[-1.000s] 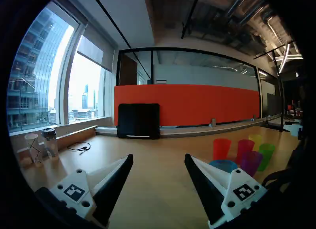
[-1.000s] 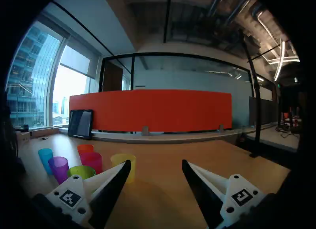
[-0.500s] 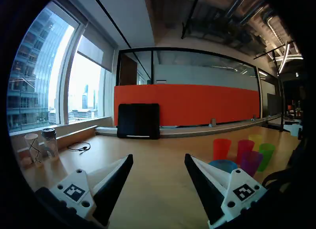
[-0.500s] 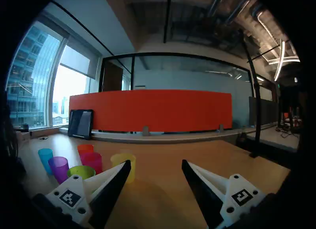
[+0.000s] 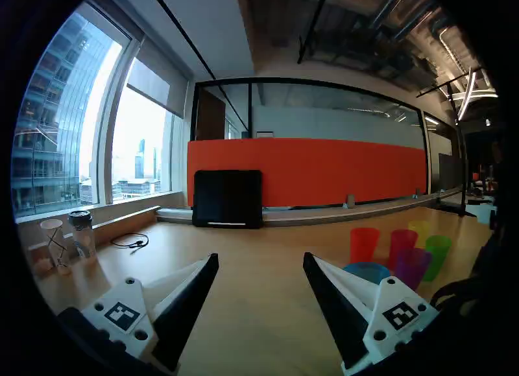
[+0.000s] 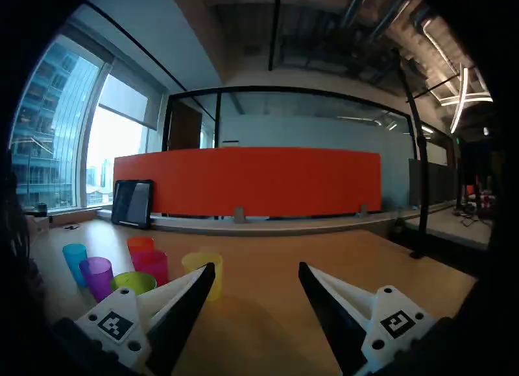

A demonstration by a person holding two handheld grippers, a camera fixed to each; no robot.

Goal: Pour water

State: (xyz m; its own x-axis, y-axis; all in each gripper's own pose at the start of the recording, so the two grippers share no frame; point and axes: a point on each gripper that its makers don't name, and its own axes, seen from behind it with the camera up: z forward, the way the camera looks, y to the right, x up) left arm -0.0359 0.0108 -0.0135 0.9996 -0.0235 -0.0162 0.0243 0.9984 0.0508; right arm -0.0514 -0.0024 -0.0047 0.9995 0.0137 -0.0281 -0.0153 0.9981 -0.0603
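Several coloured plastic cups stand together on the wooden table (image 5: 259,298). In the left gripper view they sit to the right: an orange cup (image 5: 363,244), a pink cup (image 5: 401,245), a yellow cup (image 5: 420,230), a green cup (image 5: 438,254), a purple cup (image 5: 411,267) and a blue cup (image 5: 367,272) just behind the right finger. My left gripper (image 5: 260,262) is open over bare table. In the right gripper view the cups are at the left: blue cup (image 6: 74,259), purple cup (image 6: 97,277), orange cup (image 6: 139,244), pink cup (image 6: 151,266), green cup (image 6: 132,282), yellow cup (image 6: 204,266). My right gripper (image 6: 255,271) is open, holding nothing.
A dark tablet (image 5: 228,198) leans against the orange partition (image 5: 311,172) at the table's far edge. On the window ledge at the left stand a paper cup (image 5: 53,243) and a lidded cup (image 5: 81,233), with a black cable (image 5: 130,242) nearby. A black pole (image 6: 418,181) rises at the right.
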